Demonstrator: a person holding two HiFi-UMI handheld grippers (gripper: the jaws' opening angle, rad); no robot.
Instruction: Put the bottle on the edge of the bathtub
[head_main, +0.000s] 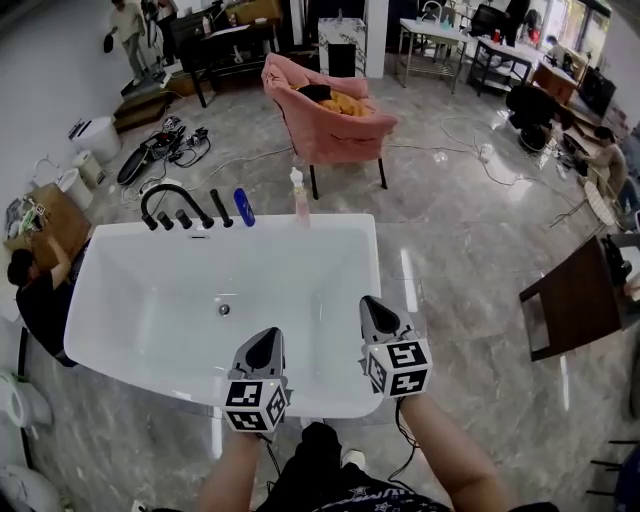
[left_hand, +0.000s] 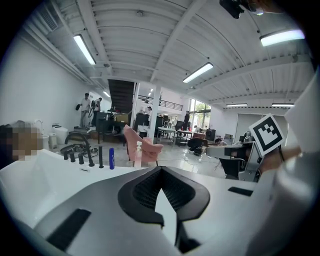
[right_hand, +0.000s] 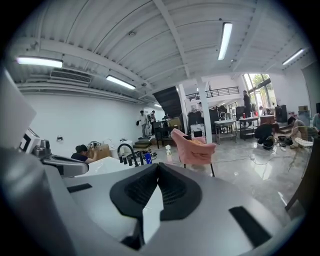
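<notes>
bottle (head_main: 298, 195) is standing upright on tub's (head_main: 340, 222) far rim, well ahead; left gripper (head_main: 265, 342) and right gripper (head_main: 373, 306) are hovering closed and empty, neither clearly nearer

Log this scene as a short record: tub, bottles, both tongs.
tub: white rectangular bathtub, on a grey marble floor
bottle: pale pink spray bottle, upright on the tub's far rim
also on far rim: blue bottle and black curved faucet, left of the pink bottle
behind tub: pink chair
left tongs: shut, nothing between them, over the near rim
right tongs: shut, nothing between them, over the near rim
task state: bottle stands on the edge, clear of both tongs
</notes>
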